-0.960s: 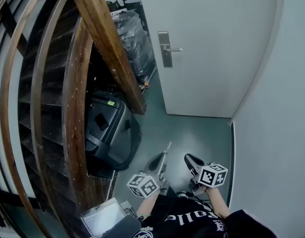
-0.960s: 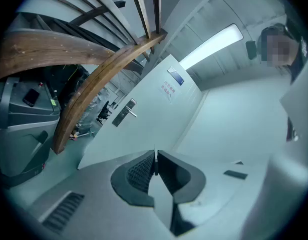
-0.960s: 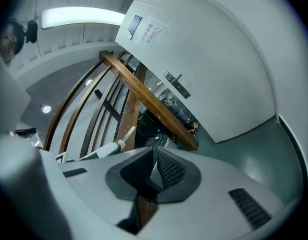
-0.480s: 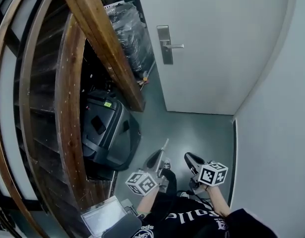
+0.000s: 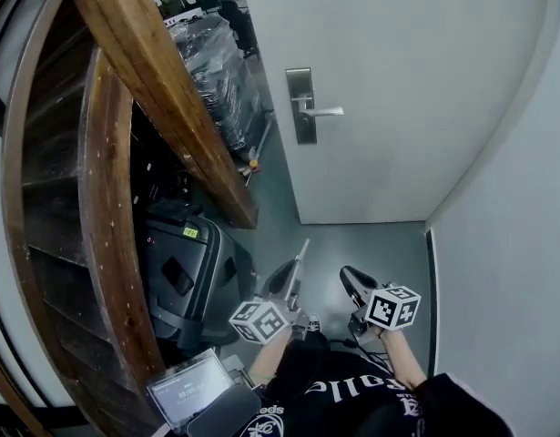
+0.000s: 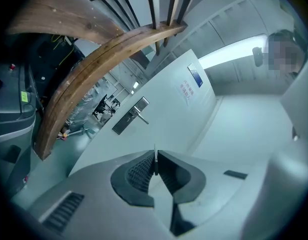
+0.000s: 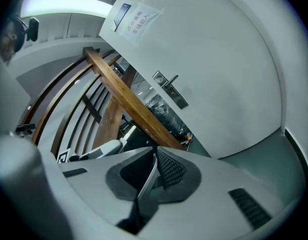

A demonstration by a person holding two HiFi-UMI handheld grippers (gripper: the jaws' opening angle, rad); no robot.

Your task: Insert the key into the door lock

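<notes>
Smooth white door [image 5: 398,107] ahead; left tongs [image 6: 155,162] pinch thin metal key [image 6: 155,152], right tongs [image 7: 156,156] together.

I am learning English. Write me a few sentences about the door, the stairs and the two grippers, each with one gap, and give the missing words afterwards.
1. The left gripper is shut on a thin ___, seen edge-on.
2. In the head view, the wooden staircase stands to the ___ of the door.
3. The right gripper has its jaws together and holds ___.

Missing words: key; left; nothing
</notes>
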